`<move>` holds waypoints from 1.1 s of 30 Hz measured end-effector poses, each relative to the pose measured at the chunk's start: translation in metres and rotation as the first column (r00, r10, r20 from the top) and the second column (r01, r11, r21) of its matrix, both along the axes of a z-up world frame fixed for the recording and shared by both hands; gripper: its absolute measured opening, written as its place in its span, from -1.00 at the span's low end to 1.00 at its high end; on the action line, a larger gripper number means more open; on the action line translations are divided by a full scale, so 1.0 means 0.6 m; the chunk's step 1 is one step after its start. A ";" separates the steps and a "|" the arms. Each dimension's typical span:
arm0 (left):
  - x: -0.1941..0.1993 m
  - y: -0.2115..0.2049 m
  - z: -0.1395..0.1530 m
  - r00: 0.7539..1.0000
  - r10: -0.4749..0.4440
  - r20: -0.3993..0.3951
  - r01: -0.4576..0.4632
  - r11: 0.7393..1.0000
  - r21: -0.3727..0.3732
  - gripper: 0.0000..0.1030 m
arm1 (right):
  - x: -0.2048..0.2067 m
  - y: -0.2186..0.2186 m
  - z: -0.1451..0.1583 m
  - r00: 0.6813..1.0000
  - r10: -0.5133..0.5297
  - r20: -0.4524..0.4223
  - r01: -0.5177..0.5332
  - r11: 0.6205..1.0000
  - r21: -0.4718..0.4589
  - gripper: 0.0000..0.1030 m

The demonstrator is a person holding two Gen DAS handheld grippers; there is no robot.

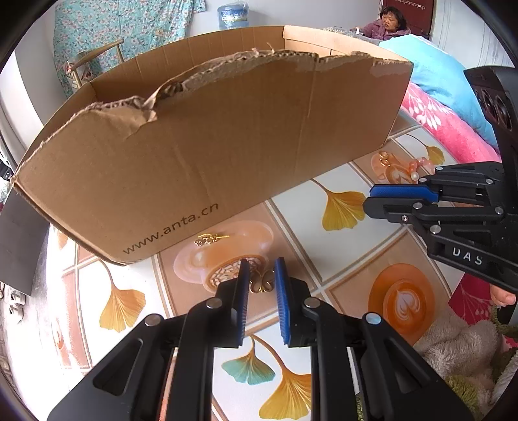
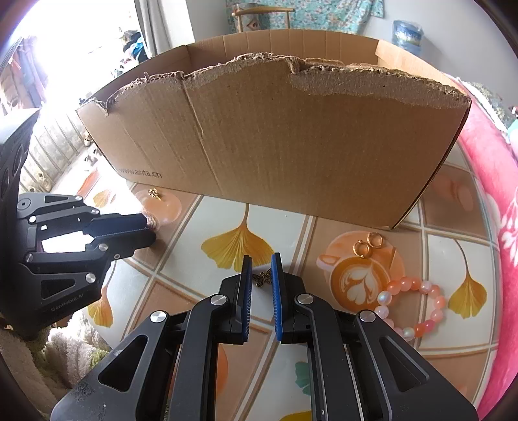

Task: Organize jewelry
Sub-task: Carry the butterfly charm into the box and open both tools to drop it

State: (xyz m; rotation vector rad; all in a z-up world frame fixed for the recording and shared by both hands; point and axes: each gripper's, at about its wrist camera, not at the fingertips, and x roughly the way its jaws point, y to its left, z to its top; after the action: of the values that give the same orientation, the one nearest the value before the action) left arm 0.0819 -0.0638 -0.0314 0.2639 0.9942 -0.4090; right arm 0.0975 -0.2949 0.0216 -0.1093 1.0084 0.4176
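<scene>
My left gripper [image 1: 262, 269] has its blue pads against a small pair of gold earrings [image 1: 261, 285] that lies on the patterned tablecloth, just in front of the torn cardboard box [image 1: 194, 145]. My right gripper [image 2: 261, 264] is shut on a bronze butterfly charm [image 2: 262, 279] down at the cloth. Each gripper shows side-on in the other view: the right gripper [image 1: 368, 198] at the right edge, the left gripper [image 2: 151, 228] at the left edge. Loose on the cloth lie a gold chain piece [image 1: 210, 239], two gold hoops [image 2: 369, 244] and a pink bead bracelet [image 2: 411, 301].
The box [image 2: 275, 145] stands open-topped behind both grippers and its front wall blocks the view inside. A pink blanket [image 2: 485, 194] borders the table on the right and a fluffy cloth [image 1: 453, 343] lies at the near edge. A person [image 1: 388, 22] sits far behind.
</scene>
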 end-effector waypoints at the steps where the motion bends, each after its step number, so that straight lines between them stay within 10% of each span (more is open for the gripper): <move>1: -0.001 0.005 0.000 1.000 0.002 -0.001 -0.002 1.000 -0.006 -0.71 | -0.002 0.001 0.001 1.000 0.001 0.003 -0.001 1.000 -0.001 -0.82; 12: -0.024 0.014 0.025 0.998 -0.005 0.060 0.007 1.000 -0.029 -0.71 | -0.027 0.012 0.038 0.998 0.022 0.055 -0.023 1.000 0.004 -0.82; 27: -0.020 0.047 0.219 0.949 -0.048 0.312 0.094 0.986 -0.135 -0.71 | -0.033 0.012 0.219 0.956 0.121 0.268 -0.160 0.979 0.128 -0.82; 33: 0.101 0.032 0.237 0.978 -0.076 0.194 0.115 0.973 -0.199 -0.71 | 0.091 0.019 0.231 0.968 0.193 0.158 -0.222 0.957 0.188 -0.82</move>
State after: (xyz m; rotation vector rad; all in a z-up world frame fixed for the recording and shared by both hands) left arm 0.1426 -0.0448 0.1108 0.1569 0.7508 -0.5635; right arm 0.1521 -0.2838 0.1604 -0.0584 0.8149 0.6952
